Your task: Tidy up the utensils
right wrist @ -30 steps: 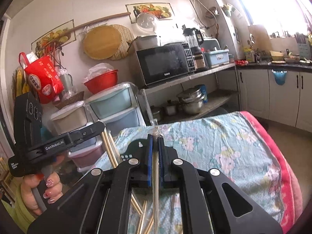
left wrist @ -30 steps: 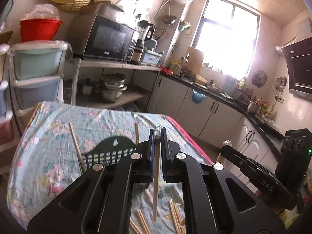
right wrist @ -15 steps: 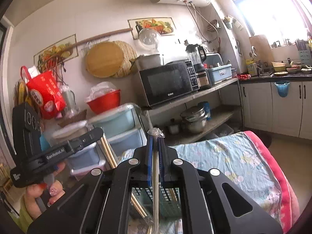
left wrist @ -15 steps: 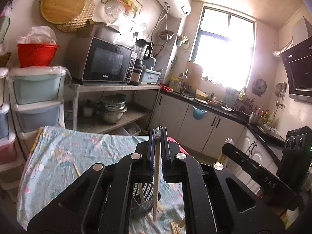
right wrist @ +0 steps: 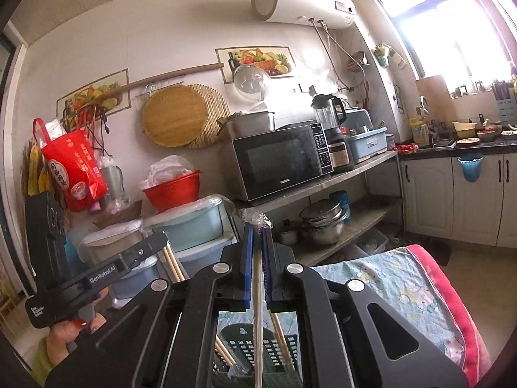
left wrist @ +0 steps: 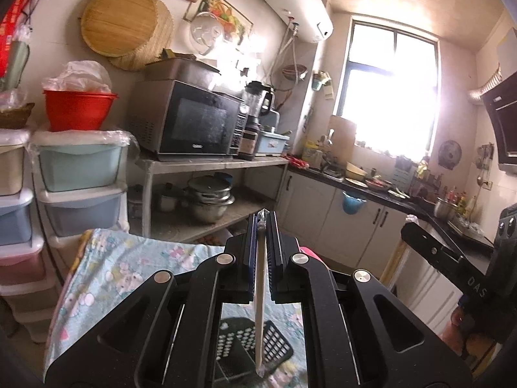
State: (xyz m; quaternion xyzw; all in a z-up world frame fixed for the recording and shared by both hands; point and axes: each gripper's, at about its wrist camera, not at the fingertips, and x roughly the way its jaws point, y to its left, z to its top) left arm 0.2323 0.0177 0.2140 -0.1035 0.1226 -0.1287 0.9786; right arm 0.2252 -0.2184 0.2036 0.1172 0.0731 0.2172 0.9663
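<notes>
Kitchen; two tools [left wrist: 261,223] [right wrist: 257,226], perhaps two chopsticks [left wrist: 260,307] [right wrist: 257,323]

both grippers rose, so the table [left wrist: 106,278] (and slotted basket [left wrist: 274,342]) dropped lower in view.

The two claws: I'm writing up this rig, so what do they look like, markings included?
Both are matte black plastic with round silver screws and blue pads on the fingers. Seen from the right wrist, the left claw has white "GenRobot.AI" lettering along its arm. Seen from the left wrist, the right claw reads "DAS". A green sleeve shows behind it.
</notes>
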